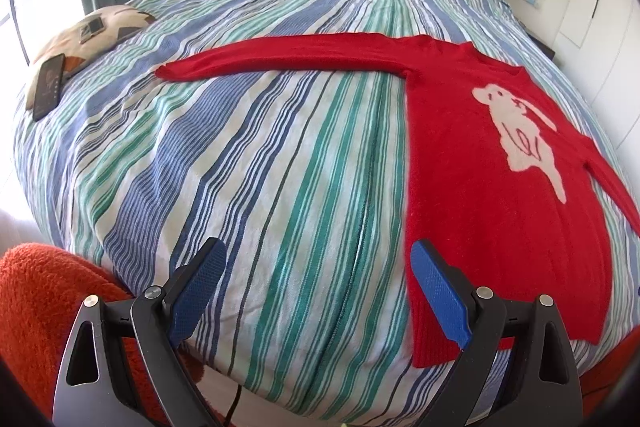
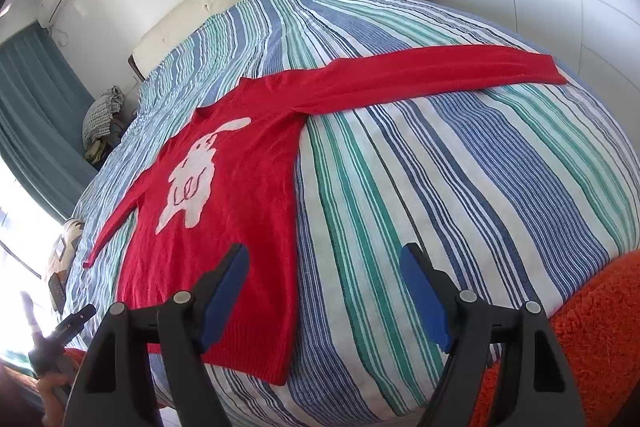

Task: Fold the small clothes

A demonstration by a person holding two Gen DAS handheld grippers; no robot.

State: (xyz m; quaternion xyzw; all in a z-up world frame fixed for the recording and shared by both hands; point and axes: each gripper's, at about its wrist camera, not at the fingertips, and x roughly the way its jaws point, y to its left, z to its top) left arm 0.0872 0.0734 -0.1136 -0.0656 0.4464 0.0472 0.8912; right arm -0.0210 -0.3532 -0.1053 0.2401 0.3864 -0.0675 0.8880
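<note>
Blue-padded left gripper [image 1: 318,281] and right gripper [image 2: 324,287] hang wide apart and empty as we face a red knitted sweater with a white rabbit [image 1: 480,155], spread flat on the striped bedspread [image 1: 280,167], one sleeve toward nine o'clock.

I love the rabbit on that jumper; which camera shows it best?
The left wrist view: the rabbit is larger and sharper there, with its stitched red lines clear. The right wrist view shows the whole rabbit too, only smaller and more slanted.
</note>
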